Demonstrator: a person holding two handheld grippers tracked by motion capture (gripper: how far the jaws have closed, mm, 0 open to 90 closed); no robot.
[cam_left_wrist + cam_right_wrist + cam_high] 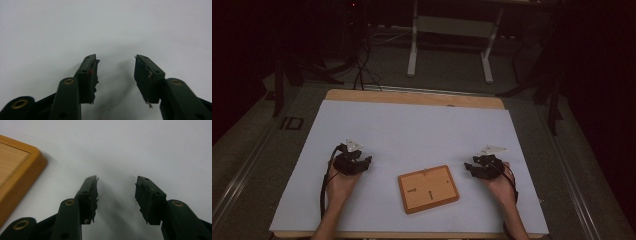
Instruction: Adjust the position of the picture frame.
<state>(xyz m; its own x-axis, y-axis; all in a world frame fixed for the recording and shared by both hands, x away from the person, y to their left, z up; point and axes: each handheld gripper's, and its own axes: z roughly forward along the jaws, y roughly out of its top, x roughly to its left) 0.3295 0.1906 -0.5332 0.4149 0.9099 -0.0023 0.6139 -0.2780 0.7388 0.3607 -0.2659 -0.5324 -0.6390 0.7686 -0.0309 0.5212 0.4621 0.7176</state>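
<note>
the table, covered by a white sheet, carried a shallow wooden tray near its front edge, lying flat between the two hands; the tray's corner showed at the left of the right gripper view; the left hand-held gripper rested on the sheet well apart from the tray, its jaws parted with nothing but bare sheet between them; the right hand-held gripper sat near the tray's right side, not touching it, jaws likewise parted and empty.
</note>
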